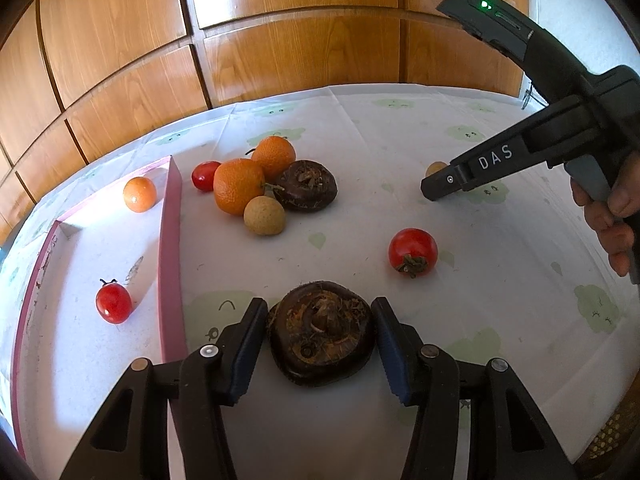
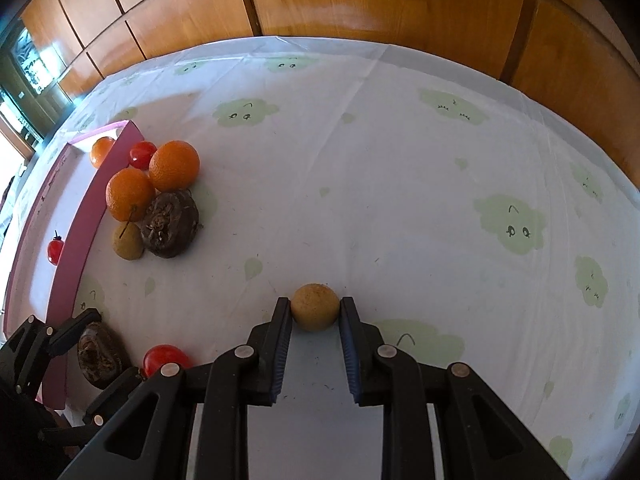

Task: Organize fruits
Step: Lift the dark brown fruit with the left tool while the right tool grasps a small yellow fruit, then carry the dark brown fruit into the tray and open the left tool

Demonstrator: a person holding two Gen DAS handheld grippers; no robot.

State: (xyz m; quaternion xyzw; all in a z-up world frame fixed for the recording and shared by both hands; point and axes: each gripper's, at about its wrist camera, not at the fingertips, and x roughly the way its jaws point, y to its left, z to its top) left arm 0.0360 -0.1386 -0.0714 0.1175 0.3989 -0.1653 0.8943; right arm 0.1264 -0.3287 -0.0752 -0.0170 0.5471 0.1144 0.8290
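- Left wrist view showed the pink tray to the left gripper's left, holding a tomato and an orange.
- That gripper clasped a dark water chestnut; lifting it clear of the tray wall seemed advisable.
- Right wrist view alone showed the right gripper clenched on a small tan fruit, largely hidden in the other view.

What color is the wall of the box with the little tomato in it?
Pink. The box wall shows best in the left wrist view, beside the small red tomato.
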